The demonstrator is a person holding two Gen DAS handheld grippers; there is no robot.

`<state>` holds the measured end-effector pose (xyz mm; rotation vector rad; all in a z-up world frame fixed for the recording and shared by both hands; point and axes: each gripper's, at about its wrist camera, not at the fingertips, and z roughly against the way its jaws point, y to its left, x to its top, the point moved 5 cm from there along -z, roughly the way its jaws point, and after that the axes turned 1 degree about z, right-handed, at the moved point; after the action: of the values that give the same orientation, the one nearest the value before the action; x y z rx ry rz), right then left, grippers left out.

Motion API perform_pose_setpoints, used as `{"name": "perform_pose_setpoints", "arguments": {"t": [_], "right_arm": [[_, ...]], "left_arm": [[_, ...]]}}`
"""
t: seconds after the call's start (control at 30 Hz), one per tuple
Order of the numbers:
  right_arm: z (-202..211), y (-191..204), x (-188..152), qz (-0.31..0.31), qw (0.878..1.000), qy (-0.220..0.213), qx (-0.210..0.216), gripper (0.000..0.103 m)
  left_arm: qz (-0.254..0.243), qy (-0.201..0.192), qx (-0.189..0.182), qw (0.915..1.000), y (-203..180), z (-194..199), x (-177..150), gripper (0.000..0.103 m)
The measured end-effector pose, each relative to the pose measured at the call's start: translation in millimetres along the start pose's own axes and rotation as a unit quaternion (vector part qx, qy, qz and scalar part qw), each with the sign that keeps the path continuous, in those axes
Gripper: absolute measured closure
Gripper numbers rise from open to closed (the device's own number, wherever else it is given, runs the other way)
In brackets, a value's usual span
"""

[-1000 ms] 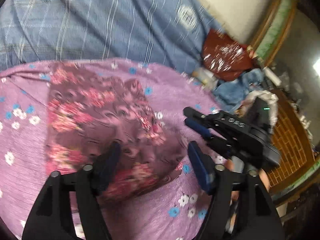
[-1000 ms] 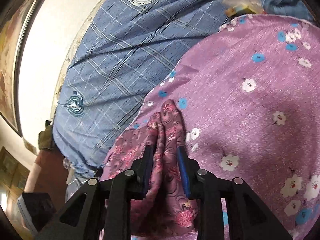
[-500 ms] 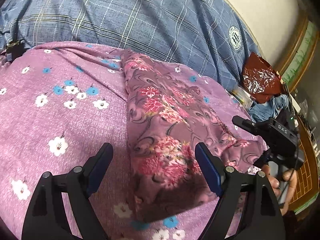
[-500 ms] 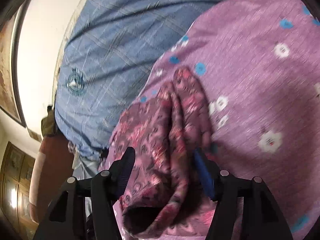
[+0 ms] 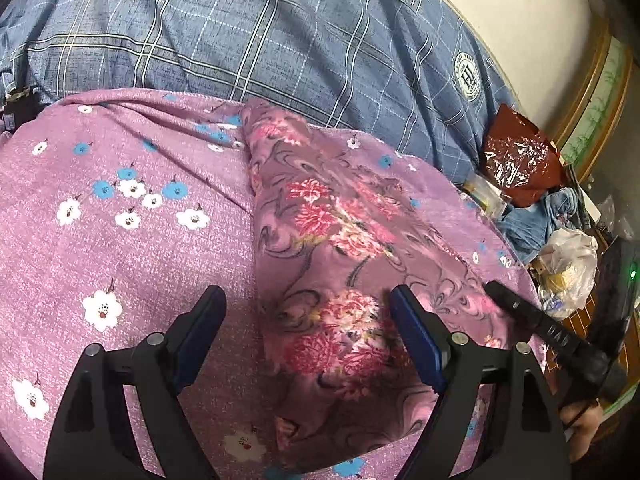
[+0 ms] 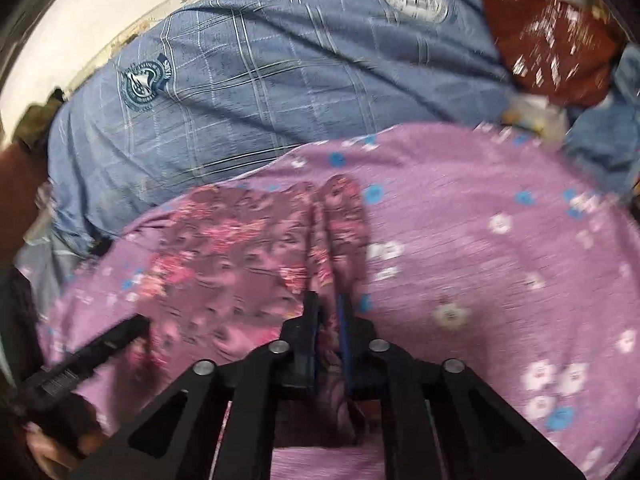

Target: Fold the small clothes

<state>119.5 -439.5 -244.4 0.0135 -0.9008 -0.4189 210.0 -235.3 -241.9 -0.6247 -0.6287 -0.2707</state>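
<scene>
A small mauve garment with red and pink flowers [image 5: 340, 248] lies folded on a purple flowered sheet [image 5: 120, 248]. My left gripper [image 5: 306, 312] is open and hovers over the garment's near left edge, holding nothing. My right gripper [image 6: 328, 308] is shut on a bunched fold of the same garment [image 6: 248, 248] at its right edge. The right gripper's body shows at the right of the left wrist view [image 5: 560, 340]. The right wrist view is blurred.
A blue plaid quilt [image 5: 280, 40] lies behind the sheet against a pale wall. A dark red plastic bag [image 5: 520, 160], blue denim cloth [image 5: 536, 220] and a white plastic bag [image 5: 568, 264] are piled at the right by a wooden bed frame.
My right gripper opened half a second ago and has shut again on the garment's edge. My left gripper has stayed open and drew nearer over the garment's near part.
</scene>
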Motion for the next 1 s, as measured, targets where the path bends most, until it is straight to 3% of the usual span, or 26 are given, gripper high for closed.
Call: {"name": "perform_pose_setpoints", "arguments": {"t": [0.07, 0.13, 0.2, 0.23, 0.27, 0.3, 0.33, 0.4, 0.47, 0.5, 0.6, 0.7, 0.77, 0.8, 0.87, 1.0], "right_arm": [[-5.4, -0.8, -7.3, 0.006, 1.000, 0.022, 0.002, 0.096], [-6.6, -3.0, -7.9, -0.015, 0.998, 0.042, 0.041, 0.093], [2.5, -5.6, 7.7, -0.030, 0.997, 0.025, 0.065, 0.084], [6.3, -8.1, 19.7, -0.045, 0.996, 0.008, 0.079, 0.060], [7.9, -11.3, 30.4, -0.063, 0.993, -0.003, 0.101, 0.027], [6.1, -14.5, 40.4, -0.086, 0.988, -0.012, 0.128, 0.019], [-3.6, -16.0, 53.5, -0.106, 0.981, -0.012, 0.163, 0.021], [-30.4, -17.3, 69.2, -0.121, 0.976, 0.013, 0.183, 0.025], [-64.6, -15.6, 81.2, -0.125, 0.971, 0.044, 0.197, 0.052], [-84.4, -14.6, 85.8, -0.124, 0.971, 0.063, 0.196, 0.057], [-124.4, -12.2, 88.9, -0.111, 0.971, 0.107, 0.182, 0.061], [-156.3, -12.1, 85.6, -0.137, 0.956, 0.143, 0.219, 0.062], [-167.1, -6.6, 83.2, -0.138, 0.952, 0.158, 0.225, 0.065], [-170.5, -1.4, 81.4, -0.133, 0.952, 0.162, 0.221, 0.068], [-171.9, 7.4, 79.8, -0.122, 0.955, 0.161, 0.219, 0.091], [-151.4, 15.9, 89.6, -0.108, 0.965, 0.117, 0.208, 0.094]], "left_arm": [[-0.004, 0.011, 0.017, 0.9998, 2.9, -5.1, -2.1, 0.019], [0.006, 0.024, 0.021, 0.9995, 7.5, -10.0, -4.9, 0.019], [0.016, 0.036, 0.019, 0.9990, 10.5, -14.7, -7.4, 0.019], [0.012, 0.037, 0.019, 0.9991, 10.4, -15.1, -7.6, 0.019], [0.006, 0.038, 0.020, 0.9991, 9.4, -14.8, -7.4, 0.019], [-0.001, 0.040, 0.022, 0.9990, 8.2, -14.7, -7.4, 0.019], [-0.005, 0.043, 0.021, 0.9989, 7.6, -14.8, -8.0, 0.019], [-0.012, 0.046, 0.018, 0.9987, 7.9, -15.3, -8.0, 0.019], [-0.021, 0.049, 0.014, 0.9985, 8.0, -15.9, -8.1, 0.019], [-0.027, 0.051, 0.012, 0.9983, 7.9, -15.8, -8.2, 0.019], [-0.045, 0.055, 0.009, 0.9974, 6.3, -15.3, -9.4, 0.019], [-0.052, 0.055, 0.007, 0.9971, 6.1, -16.4, -8.8, 0.019], [-0.054, 0.057, 0.006, 0.9969, 6.1, -17.4, -7.5, 0.019], [-0.053, 0.056, 0.006, 0.9970, 6.1, -17.2, -7.1, 0.019], [-0.050, 0.056, 0.005, 0.9972, 6.2, -17.2, -6.6, 0.019], [-0.046, 0.055, 0.008, 0.9974, 4.7, -15.9, -6.0, 0.019]]}}
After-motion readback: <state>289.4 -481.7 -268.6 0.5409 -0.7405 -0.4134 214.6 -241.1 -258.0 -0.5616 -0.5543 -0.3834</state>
